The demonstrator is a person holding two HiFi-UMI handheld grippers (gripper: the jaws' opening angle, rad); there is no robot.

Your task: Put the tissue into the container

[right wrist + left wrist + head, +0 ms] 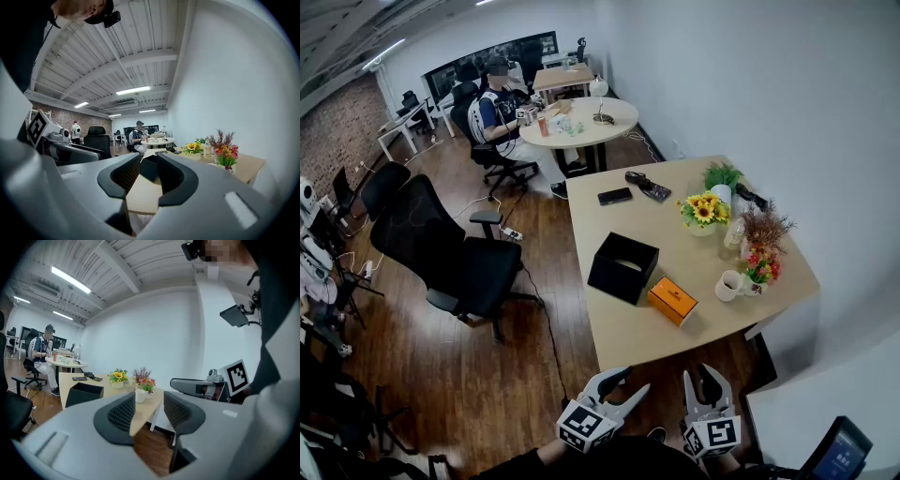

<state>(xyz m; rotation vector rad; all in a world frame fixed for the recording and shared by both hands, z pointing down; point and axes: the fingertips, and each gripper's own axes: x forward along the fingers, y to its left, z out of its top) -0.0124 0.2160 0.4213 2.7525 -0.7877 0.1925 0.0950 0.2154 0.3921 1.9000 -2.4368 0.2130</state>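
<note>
Head view, left to right: the left gripper (pixel 633 380) is cut off by the lower edge just below its marker cube, whose black-and-white squares carry no readable writing. The left gripper view shows its jaws drawn in close with nothing between them, only the edge of the desk (pixel 143 416) and the floor beyond.

Ahead of it stands the black container (pixel 623 267), open top up; its inside is dark and hard to make out. Just right of the container, ahead of both grippers, lies the orange box (pixel 672 300), probably the tissue pack. It lies flat on the desk with its long axis running from far-left to near-right. A small dark mark sits on its top face, too small to read.

The right gripper (pixel 701 375) is likewise clenched and empty, as the right gripper view shows. Ahead and to its right stands a white mug (pixel 729 284). Beside it to the right, a dark screen (pixel 839 452) is cut by the frame corner, its display illegible.
</note>
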